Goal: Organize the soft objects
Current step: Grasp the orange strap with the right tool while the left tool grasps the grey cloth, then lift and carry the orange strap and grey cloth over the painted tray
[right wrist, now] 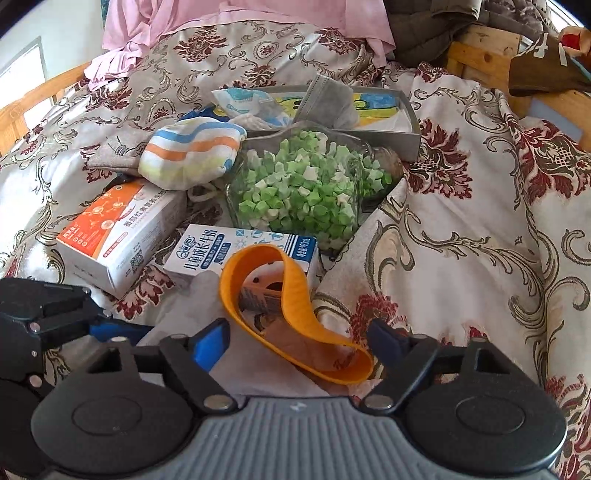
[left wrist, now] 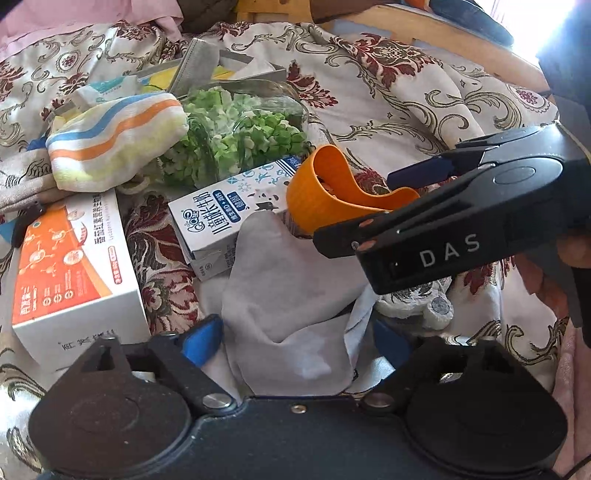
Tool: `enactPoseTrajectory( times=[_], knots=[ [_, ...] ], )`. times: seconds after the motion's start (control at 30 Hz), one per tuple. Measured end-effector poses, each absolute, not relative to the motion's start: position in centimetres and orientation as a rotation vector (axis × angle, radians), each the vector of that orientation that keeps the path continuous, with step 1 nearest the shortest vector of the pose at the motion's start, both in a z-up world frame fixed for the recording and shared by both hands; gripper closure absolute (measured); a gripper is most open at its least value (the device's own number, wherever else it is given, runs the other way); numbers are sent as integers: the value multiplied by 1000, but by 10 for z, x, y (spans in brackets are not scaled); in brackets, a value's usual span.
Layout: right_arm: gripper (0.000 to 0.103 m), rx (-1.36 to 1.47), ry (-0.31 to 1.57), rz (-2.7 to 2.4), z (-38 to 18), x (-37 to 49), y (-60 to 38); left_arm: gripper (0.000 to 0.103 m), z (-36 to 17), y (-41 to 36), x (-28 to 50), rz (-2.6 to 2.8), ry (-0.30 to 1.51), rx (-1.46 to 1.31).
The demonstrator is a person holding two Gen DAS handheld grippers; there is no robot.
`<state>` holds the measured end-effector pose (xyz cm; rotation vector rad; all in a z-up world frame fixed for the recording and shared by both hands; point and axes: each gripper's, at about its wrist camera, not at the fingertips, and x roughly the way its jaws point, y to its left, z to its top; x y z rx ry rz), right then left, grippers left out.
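A grey cloth (left wrist: pixel 288 299) lies on the patterned bedspread between the open fingers of my left gripper (left wrist: pixel 295 343); it also shows in the right wrist view (right wrist: pixel 207 306). An orange soft band (right wrist: pixel 288 314) curls over the cloth, between the open fingers of my right gripper (right wrist: pixel 299 343). The band (left wrist: pixel 325 195) sits just beyond the right gripper (left wrist: pixel 402 192) in the left wrist view. A striped rolled towel (right wrist: pixel 192 151) lies further back. A grey box (right wrist: pixel 410 122) behind holds a grey face mask (right wrist: pixel 325 99) and packets.
A milk carton (right wrist: pixel 229 251) lies just beyond the band. An orange-and-white box (right wrist: pixel 118 225) lies to the left. A glass container of green paper stars (right wrist: pixel 299 188) stands in the middle. Pink cloth (right wrist: pixel 236 18) and wooden bed frame (right wrist: pixel 476 55) are behind.
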<state>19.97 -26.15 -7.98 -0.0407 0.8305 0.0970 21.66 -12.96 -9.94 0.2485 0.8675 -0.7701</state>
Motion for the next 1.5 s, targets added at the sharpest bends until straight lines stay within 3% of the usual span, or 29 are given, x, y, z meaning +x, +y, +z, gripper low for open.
enactPoseTrajectory(
  times=[0.03,0.2,0.43,0.6,0.77,1.03,1.5],
  knots=[
    [23,-33,830,93,-80,200,-262,30,-101,-131,218,-783,884,243],
    [30,4,832,102,-79,200,-267,34,-102,-130,217,-776,876,227],
    [40,2,818,99,-77,198,-266,56,-100,-120,223,-744,887,125],
    [63,14,803,116,-74,196,-267,70,-100,-117,224,-733,899,45],
    [77,46,788,130,-73,195,-269,87,-101,-110,227,-700,924,-66],
    [89,82,759,123,-71,193,-275,93,-89,-97,220,-622,877,-228],
    [90,173,575,122,-48,177,-287,93,-41,-88,220,-553,756,-337]
  ],
)
